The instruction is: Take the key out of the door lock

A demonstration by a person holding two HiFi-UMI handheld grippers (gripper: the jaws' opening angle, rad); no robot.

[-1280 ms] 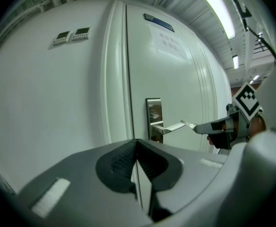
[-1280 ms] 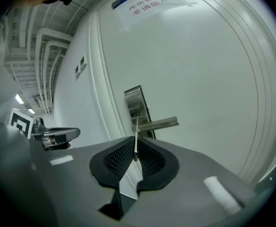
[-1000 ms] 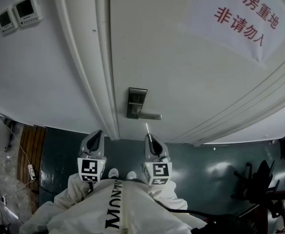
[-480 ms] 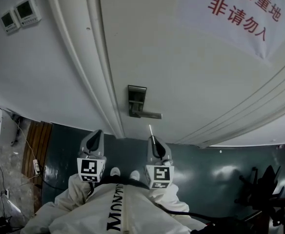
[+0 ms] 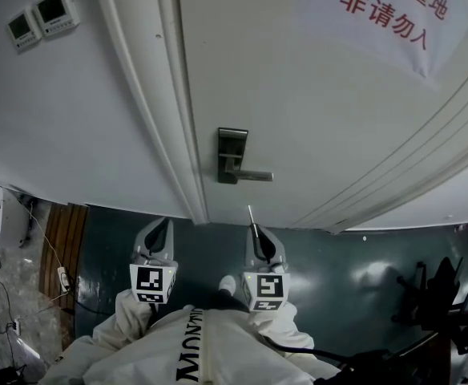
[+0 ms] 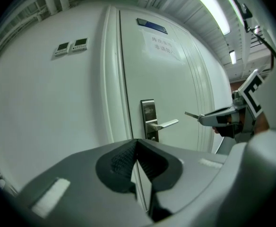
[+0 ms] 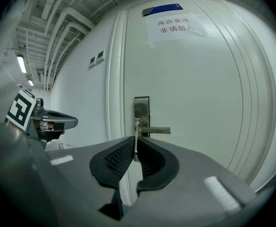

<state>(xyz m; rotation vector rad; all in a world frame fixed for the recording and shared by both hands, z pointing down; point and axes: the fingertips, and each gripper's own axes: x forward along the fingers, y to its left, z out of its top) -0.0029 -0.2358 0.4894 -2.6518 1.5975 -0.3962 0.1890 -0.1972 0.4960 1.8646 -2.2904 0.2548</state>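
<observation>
A thin silver key [image 7: 135, 137] sticks up out of my right gripper [image 7: 135, 149], whose jaws are shut on it. In the head view the key [image 5: 250, 213] points at the white door, a short way below the lever handle [image 5: 254, 175] and steel lock plate [image 5: 232, 152], clear of both. From the left gripper view the key [image 6: 191, 114] shows as a free blade ahead of the right gripper [image 6: 212, 119]. My left gripper [image 6: 137, 149] is shut with nothing in it and hangs to the left [image 5: 161, 226], level with the right one.
The white door [image 5: 298, 95] carries a paper sign with red characters [image 5: 386, 10]. A moulded door frame [image 5: 158, 95] runs left of the lock. Two wall control panels [image 5: 38, 18] sit at upper left. A dark chair [image 5: 446, 295] stands at right, cables [image 5: 58, 279] lie at left.
The gap between the key's tip and the lever handle has widened: the right gripper has drawn back from the door with the key. The head camera has shifted slightly.
</observation>
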